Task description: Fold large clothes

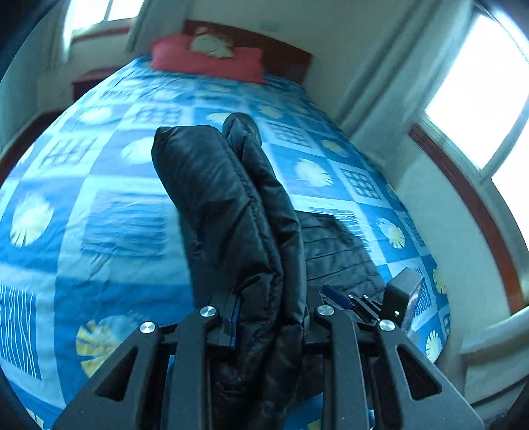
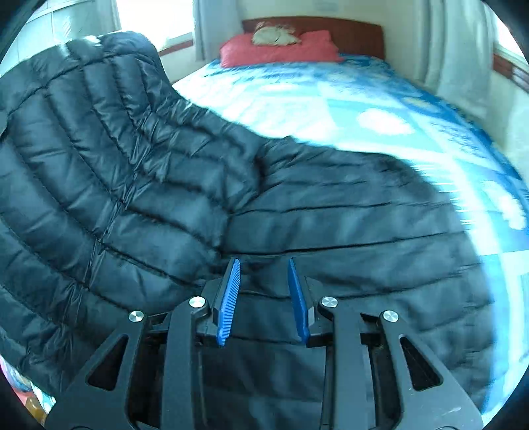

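A black quilted puffer jacket [image 2: 297,211] lies on the blue patterned bedspread [image 2: 363,109]. In the left wrist view my left gripper [image 1: 269,311] is shut on a thick fold of the jacket [image 1: 231,205] and holds it up above the bed; the fold stands between the fingers and hides the pads. The raised part shows at the left of the right wrist view [image 2: 82,149]. My right gripper [image 2: 264,281] is open, its blue pads apart just above the flat part of the jacket. It also shows at the lower right of the left wrist view [image 1: 363,301].
A red pillow [image 2: 281,49] and a dark wooden headboard [image 2: 347,29] are at the far end of the bed. Windows and pale curtains [image 1: 380,82] line the right wall. The bedspread [image 1: 99,198] stretches left of the jacket.
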`<state>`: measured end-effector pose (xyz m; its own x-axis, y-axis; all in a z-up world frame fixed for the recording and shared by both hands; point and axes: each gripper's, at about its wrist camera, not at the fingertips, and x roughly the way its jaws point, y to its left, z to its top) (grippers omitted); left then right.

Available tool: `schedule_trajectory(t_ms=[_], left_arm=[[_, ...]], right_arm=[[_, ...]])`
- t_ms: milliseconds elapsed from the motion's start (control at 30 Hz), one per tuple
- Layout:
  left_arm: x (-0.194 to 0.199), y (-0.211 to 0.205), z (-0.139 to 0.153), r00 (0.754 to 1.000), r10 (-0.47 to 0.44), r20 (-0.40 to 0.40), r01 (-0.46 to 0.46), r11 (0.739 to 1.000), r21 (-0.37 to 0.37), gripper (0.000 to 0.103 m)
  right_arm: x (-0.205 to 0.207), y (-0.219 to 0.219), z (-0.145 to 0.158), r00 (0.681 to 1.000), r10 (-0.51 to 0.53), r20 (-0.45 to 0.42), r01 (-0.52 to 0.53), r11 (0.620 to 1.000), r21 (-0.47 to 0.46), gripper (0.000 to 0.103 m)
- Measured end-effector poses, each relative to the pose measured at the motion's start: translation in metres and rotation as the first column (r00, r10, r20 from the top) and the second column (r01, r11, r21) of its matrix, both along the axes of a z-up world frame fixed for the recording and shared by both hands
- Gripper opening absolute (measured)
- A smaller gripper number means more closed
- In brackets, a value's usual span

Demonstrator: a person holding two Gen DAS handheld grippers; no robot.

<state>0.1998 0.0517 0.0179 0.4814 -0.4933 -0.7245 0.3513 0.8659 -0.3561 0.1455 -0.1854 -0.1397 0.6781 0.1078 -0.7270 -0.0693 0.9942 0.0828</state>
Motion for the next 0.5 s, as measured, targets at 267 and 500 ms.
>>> schedule_trajectory(t_ms=[267,500], left_arm=[[-0.001,-0.106,0.007,0.995,-0.103,0.014,0.102,0.993,0.052,0.024],[-0.004,-0.189,-0.035,0.985,-0.168,-0.032,0.17,0.979,0.109,0.024]], right_arm=[[-0.043,-0.088,0.025,0.99,-0.138,0.037,0.137,0.99,0.007,0.038],[-0.07,-0.149,0.021,0.973,-0.228,0.025,0.228,0.974,0.001,0.038]])
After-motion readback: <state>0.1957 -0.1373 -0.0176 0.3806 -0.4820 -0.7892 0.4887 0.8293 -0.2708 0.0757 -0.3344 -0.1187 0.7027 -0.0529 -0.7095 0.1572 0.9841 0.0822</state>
